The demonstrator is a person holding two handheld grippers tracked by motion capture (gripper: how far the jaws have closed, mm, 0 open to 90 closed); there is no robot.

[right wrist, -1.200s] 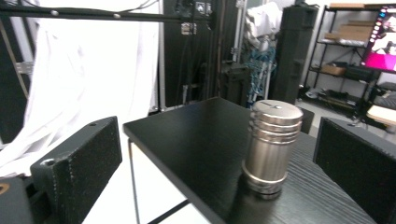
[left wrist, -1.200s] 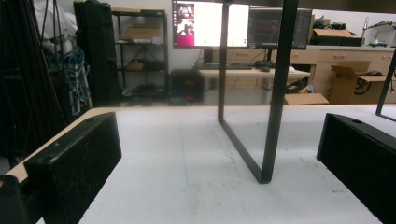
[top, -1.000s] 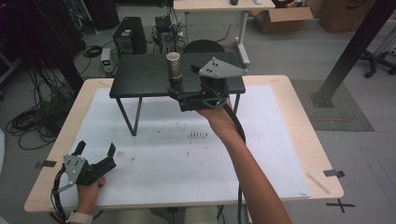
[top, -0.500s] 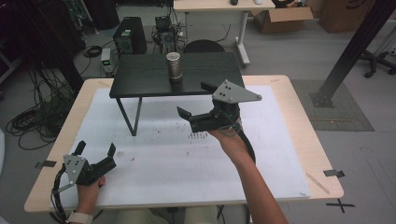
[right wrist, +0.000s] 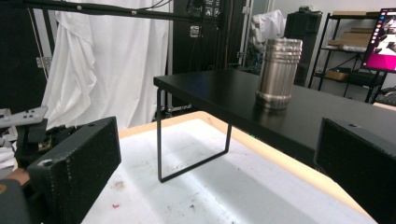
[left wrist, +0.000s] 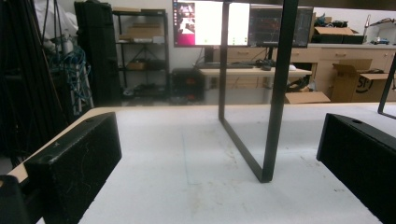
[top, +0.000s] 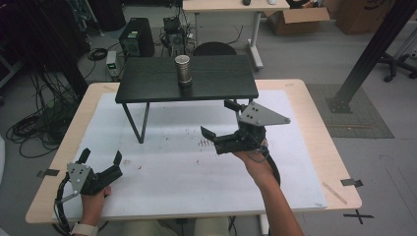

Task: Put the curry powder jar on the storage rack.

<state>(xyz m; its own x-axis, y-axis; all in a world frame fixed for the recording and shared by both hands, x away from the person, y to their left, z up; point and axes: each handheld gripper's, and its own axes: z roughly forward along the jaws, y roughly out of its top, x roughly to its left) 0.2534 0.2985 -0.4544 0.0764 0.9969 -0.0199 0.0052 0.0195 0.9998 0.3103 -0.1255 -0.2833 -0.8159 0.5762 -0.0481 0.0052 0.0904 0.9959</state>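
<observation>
The right gripper (top: 225, 122), jaws wide and empty, had drawn back from the metal cup (top: 183, 70) left standing on the black shelf (top: 147, 81), while the left gripper (top: 101, 158) rested open and empty near the desk's (top: 314, 123) front left corner.

The high view looks forward and down from above the person's side, taking in the whole white-topped table (top: 196, 172) and the floor beyond. The left gripper view sits low, near the tabletop, facing level across it toward a black shelf leg (left wrist: 278, 93) at frame centre and monitors behind. The right gripper view, also low, faces the black shelf (right wrist: 261, 105) and the metal canister (right wrist: 278, 74) at upper right. All three share the shelf and white surface.
</observation>
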